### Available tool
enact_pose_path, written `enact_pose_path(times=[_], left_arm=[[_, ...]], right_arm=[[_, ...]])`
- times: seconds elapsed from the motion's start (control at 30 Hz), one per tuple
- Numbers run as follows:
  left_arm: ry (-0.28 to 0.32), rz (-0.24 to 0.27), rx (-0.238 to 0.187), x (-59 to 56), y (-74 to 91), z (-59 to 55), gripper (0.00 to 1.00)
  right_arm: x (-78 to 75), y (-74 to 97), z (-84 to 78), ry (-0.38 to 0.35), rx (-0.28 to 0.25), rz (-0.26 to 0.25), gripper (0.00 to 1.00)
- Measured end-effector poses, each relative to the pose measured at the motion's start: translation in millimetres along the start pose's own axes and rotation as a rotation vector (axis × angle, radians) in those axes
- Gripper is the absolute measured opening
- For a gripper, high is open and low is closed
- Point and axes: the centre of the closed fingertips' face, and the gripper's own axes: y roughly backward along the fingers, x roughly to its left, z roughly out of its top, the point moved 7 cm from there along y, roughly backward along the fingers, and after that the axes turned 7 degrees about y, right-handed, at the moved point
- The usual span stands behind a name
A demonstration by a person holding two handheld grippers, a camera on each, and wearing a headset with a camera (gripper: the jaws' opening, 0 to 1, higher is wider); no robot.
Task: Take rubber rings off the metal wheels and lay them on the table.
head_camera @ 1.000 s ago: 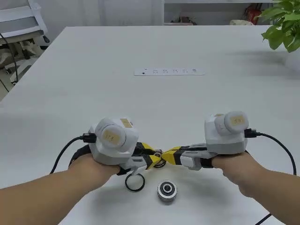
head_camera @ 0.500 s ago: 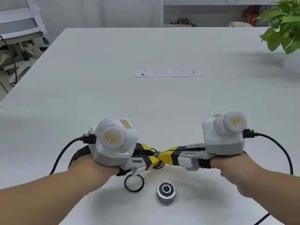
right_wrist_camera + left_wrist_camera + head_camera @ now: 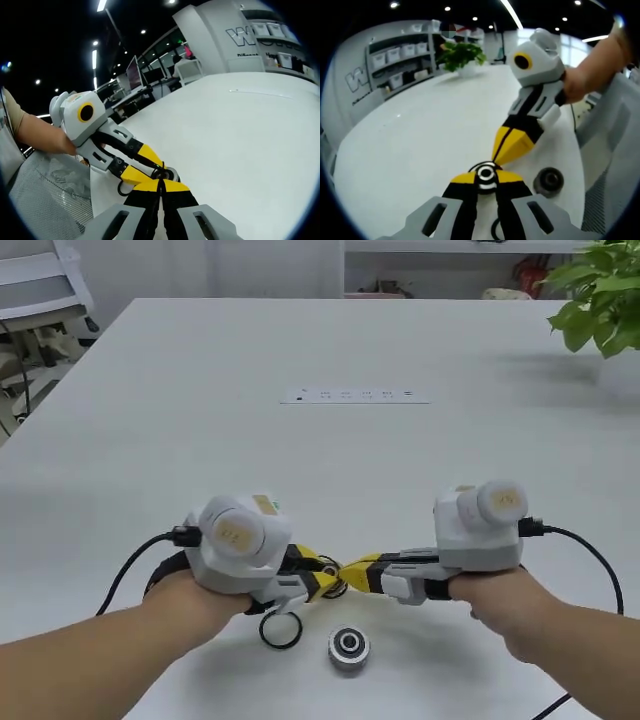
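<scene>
My left gripper (image 3: 322,583) (image 3: 485,175) is shut on a small metal wheel (image 3: 335,589) (image 3: 485,179) that still wears a black rubber ring, held just above the table's near edge. My right gripper (image 3: 347,573) (image 3: 161,184) meets it tip to tip, its jaws pressed together on the ring at the wheel's rim (image 3: 170,173). Below them on the table lie a loose black rubber ring (image 3: 280,630) (image 3: 122,189) and a bare metal wheel (image 3: 348,647) (image 3: 550,180).
A white power strip (image 3: 356,395) lies mid-table, far beyond the grippers. A green plant (image 3: 600,300) stands at the back right corner and a chair (image 3: 40,290) beside the table's back left. Black cables (image 3: 130,575) trail from both grippers toward me.
The headset camera has tilted slightly, shifting the picture. Both grippers and the wheel between them stay in nearly the same place.
</scene>
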Motion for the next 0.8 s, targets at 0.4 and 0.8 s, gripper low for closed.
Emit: enact_pose_path(times=[0.4, 0.8], left_arm=[[-0.018, -0.032, 0.008, -1.4, 8.9, -1.5, 0.2], [-0.021, -0.052, -0.018, -1.1, 30.7, 2.0, 0.32]], right_arm=[[-1.4, 2.6, 0.2, -0.013, -0.009, -0.006, 0.0], [-0.3, 7.9, 5.6, -0.05, -0.043, 0.0, 0.0]])
